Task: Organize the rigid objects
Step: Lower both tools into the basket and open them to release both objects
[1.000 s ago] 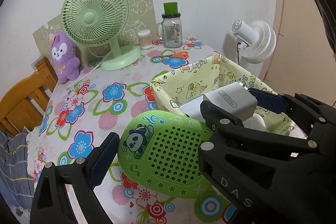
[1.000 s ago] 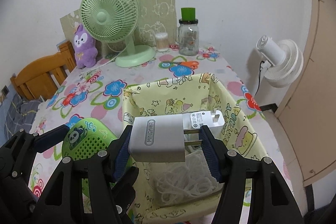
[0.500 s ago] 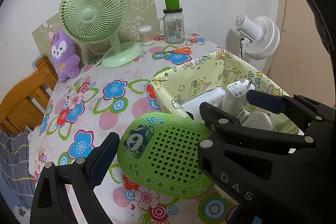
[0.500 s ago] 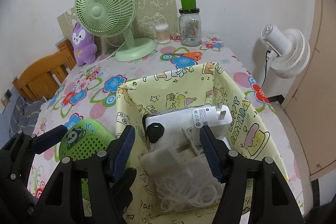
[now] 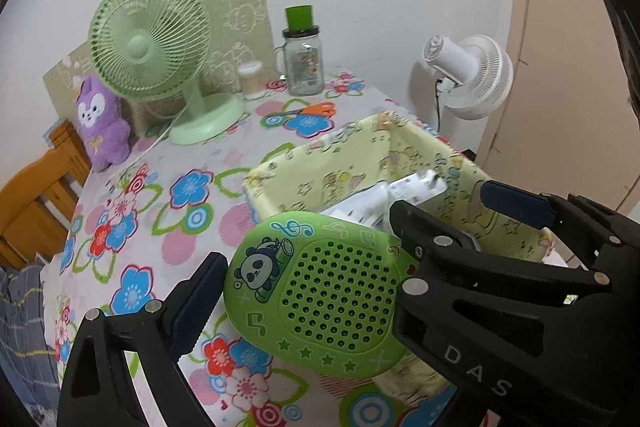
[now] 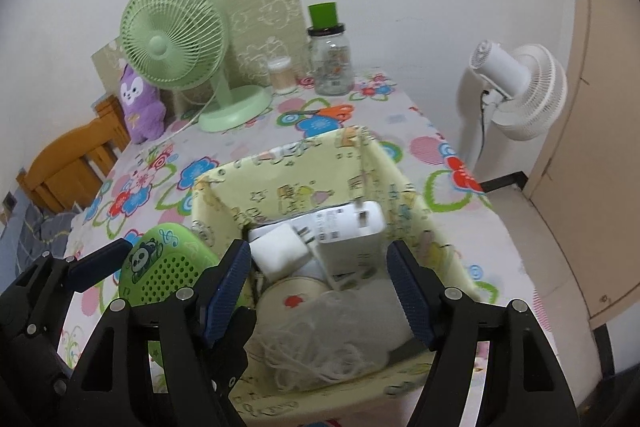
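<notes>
- On the flowered tablecloth (image 6: 436, 115) sits a yellow fabric basket (image 6: 404, 183), front-right of table, printed w/ cartoon figures.
- Right gripper (image 6: 318, 281) hovers over the basket, jaws spread w/ nothing between the blue pads; they've just been opening, and the white charger (image 6: 352, 247) lies loose in the basket below, not touched.
- Charger rests tilted on its side, label face and prongs up, leaning on a smaller white plug adapter (image 6: 280, 251) to its left.
- Under those: a round white item w/ a red mark (image 6: 292, 293) and a tangle of white cord (image 6: 316, 351) at the near end of the basket.
- Left gripper (image 5: 312, 287) holds the green panda speaker (image 5: 320, 291): left pad against its left edge, right finger across its right edge. Looks pinched, raised off the cloth just beside the basket's left wall; contact on right side partly hidden.
- Speaker's perforated grille faces the left cam; panda + music notes on the upper part.
- Back of table: green desk fan (image 6: 180, 39) w/ cord trailing, purple plush (image 6: 140, 107) to its left, glass jar w/ green lid (image 6: 330, 59), small cotton-swab tub (image 6: 282, 75), orange scissors (image 6: 332, 111) lying flat.
- Patterned board (image 6: 268, 23) leans on the wall behind the fan.
- White floor fan (image 6: 524, 91) stands off the table's right side; wooden chair (image 6: 68, 163) at left.
</notes>
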Tool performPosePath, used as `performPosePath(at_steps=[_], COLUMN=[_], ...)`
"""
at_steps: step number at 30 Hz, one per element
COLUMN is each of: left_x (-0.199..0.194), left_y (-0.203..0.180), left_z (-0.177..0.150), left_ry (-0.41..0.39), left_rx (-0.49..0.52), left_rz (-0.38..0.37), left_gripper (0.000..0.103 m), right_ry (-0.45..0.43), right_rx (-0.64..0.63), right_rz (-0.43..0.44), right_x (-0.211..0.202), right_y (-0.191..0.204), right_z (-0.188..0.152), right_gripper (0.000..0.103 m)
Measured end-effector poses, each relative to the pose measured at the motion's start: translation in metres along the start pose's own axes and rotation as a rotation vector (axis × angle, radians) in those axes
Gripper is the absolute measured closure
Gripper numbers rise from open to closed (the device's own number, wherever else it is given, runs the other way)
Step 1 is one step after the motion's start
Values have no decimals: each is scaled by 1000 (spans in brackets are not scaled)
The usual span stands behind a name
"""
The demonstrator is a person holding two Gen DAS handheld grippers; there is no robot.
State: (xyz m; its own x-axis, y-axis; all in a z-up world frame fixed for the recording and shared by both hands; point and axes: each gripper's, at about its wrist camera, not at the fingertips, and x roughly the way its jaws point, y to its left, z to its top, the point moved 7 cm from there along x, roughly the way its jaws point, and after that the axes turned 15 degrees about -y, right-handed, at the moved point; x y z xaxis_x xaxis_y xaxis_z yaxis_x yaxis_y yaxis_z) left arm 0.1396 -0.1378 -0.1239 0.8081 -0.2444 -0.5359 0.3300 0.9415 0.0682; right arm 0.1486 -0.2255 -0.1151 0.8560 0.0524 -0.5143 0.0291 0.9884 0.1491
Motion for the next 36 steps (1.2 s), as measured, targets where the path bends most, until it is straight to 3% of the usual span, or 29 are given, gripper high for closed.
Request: performPosePath(at_steps=[13, 23, 36], left_x=[30, 60, 66], left_y=[-28, -30, -31], left_z=[13, 7, 4], left_ry=[9, 56, 97], left_rx=[33, 33, 60], left_rz=[-26, -18, -23], left_gripper=[6, 6, 3], right_ry=[-19, 14, 41], right_rx=[22, 34, 60], right_rz=[-68, -77, -58], right_x=[4, 27, 39], right_y=[-36, -46, -47], right_z=[10, 5, 1], right_gripper=[29, 29, 29])
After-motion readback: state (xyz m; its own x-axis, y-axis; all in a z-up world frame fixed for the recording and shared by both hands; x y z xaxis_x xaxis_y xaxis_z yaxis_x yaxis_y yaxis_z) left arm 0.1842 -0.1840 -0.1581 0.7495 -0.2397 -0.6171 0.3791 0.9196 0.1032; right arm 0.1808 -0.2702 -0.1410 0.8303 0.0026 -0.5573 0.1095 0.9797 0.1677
